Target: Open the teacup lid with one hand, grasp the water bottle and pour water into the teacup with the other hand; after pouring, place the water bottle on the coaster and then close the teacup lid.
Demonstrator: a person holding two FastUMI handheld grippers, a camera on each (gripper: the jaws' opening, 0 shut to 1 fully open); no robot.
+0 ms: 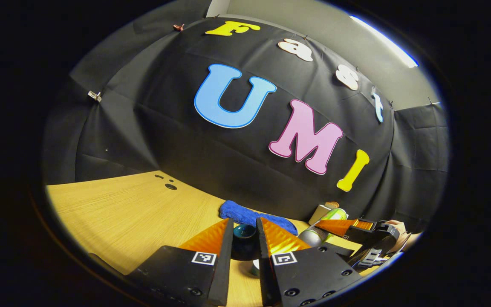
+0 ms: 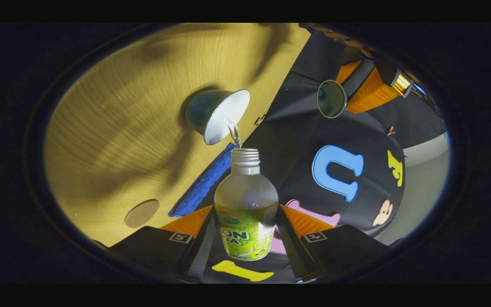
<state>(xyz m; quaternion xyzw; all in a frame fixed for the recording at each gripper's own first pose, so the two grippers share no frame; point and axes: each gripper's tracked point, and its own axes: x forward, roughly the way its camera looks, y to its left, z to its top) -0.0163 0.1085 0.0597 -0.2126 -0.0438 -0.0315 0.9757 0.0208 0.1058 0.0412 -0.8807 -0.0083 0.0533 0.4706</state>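
Note:
My left gripper (image 1: 244, 228) is shut on the dark teacup lid (image 1: 244, 238), held up off the wooden table (image 1: 134, 213). In the right gripper view the same lid (image 2: 331, 99) hangs in the left gripper (image 2: 344, 90), off to the side of the cup. My right gripper (image 2: 245, 213) is shut on the clear water bottle (image 2: 245, 204) with a green label, uncapped and tilted. A thin stream of water (image 2: 235, 134) runs from its mouth into the dark teacup (image 2: 218, 115) with a white inside. The round brown coaster (image 2: 142, 213) lies bare on the table.
A blue cloth (image 1: 249, 215) lies at the table's back edge against the black wall, just behind the cup (image 2: 203, 183). A hand (image 1: 399, 230) holds the right gripper (image 1: 350, 228) with the tilted bottle (image 1: 320, 232). A small beige object (image 1: 320, 211) stands beyond it.

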